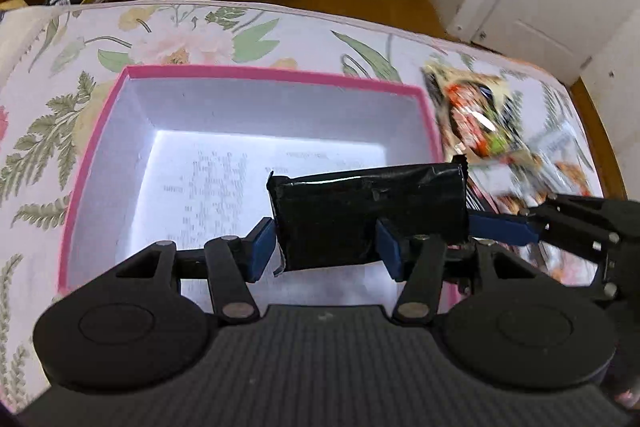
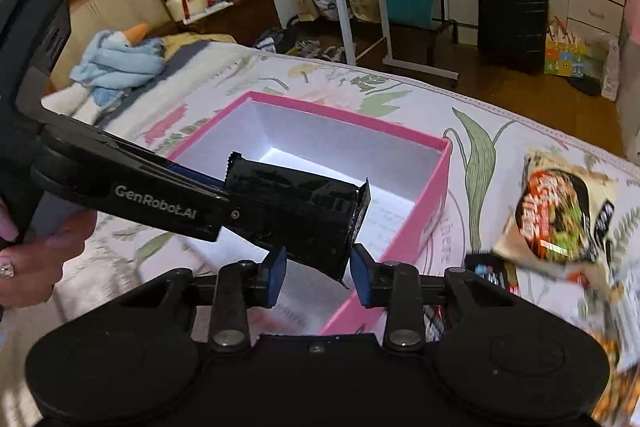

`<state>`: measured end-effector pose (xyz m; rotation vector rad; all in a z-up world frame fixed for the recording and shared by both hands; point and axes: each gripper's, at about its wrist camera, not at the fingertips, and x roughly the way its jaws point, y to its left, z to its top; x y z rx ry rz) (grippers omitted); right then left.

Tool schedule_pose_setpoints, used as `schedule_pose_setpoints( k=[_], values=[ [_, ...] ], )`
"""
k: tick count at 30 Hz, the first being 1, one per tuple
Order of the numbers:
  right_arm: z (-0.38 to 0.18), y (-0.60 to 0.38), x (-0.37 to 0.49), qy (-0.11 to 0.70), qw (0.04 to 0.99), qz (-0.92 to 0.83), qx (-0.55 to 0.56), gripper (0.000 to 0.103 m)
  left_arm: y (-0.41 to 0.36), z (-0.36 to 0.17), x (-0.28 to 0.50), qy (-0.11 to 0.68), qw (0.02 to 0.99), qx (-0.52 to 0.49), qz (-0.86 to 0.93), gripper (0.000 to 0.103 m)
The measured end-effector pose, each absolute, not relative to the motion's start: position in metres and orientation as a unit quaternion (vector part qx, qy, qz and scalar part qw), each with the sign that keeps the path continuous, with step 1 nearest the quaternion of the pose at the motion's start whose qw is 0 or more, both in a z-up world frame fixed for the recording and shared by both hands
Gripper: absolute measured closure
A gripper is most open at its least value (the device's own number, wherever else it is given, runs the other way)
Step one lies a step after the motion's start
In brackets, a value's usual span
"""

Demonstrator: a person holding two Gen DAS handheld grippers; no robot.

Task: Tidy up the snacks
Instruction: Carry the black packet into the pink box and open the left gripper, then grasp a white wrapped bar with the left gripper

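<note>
Black glossy foil snack packet hangs over the open pink cardboard box with white lining on the floral bed sheet. Left hand-held gripper clamps it across the middle; right hand-held gripper brackets its end, pads not visibly pressing. Noodle pack lies beside the box.

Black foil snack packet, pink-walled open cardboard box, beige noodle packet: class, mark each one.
Black foil snack packet (image 1: 360,215): left wrist view, its flat face.
Pink-walled open cardboard box (image 1: 272,74): left wrist view, far rim.
Beige noodle packet (image 2: 560,215): right wrist view, printed front.
</note>
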<state>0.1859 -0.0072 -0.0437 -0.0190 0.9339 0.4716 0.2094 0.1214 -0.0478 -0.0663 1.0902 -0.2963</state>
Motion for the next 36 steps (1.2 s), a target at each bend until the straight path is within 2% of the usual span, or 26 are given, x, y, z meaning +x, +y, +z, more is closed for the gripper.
schedule_pose_setpoints(
  k=[5,10,14,16,21,24,30,36],
  values=[
    [-0.062,0.009,0.224,0.468,0.859,0.208,-0.032,0.062,0.127,-0.072,0.246,0.513,0.847,-0.040,-0.135,0.049],
    [-0.080,0.025,0.247,0.481,0.854,0.184,-0.073,0.057,0.130,-0.094,0.269,0.524,0.840,-0.055,-0.128,0.048],
    [-0.088,0.035,0.245,0.442,0.872,0.163,-0.134,0.049,0.123,-0.104,0.269,0.510,0.850,-0.061,-0.119,0.041],
    [-0.087,0.031,0.242,0.437,0.875,0.163,-0.132,0.049,0.118,-0.104,0.265,0.506,0.854,-0.050,-0.112,0.040],
    [-0.060,0.006,0.215,0.413,0.888,0.180,-0.093,0.047,0.112,-0.081,0.244,0.488,0.865,-0.021,-0.113,0.039],
    [-0.038,-0.015,0.195,0.413,0.891,0.179,-0.064,0.041,0.107,-0.057,0.223,0.471,0.873,0.010,-0.124,0.038],
    [0.005,-0.065,0.154,0.412,0.894,0.175,-0.024,0.040,0.091,-0.007,0.178,0.448,0.877,0.044,-0.166,0.035],
    [0.023,-0.114,0.122,0.416,0.898,0.143,0.020,0.039,0.056,0.019,0.138,0.429,0.875,0.077,-0.211,0.034]
  ],
)
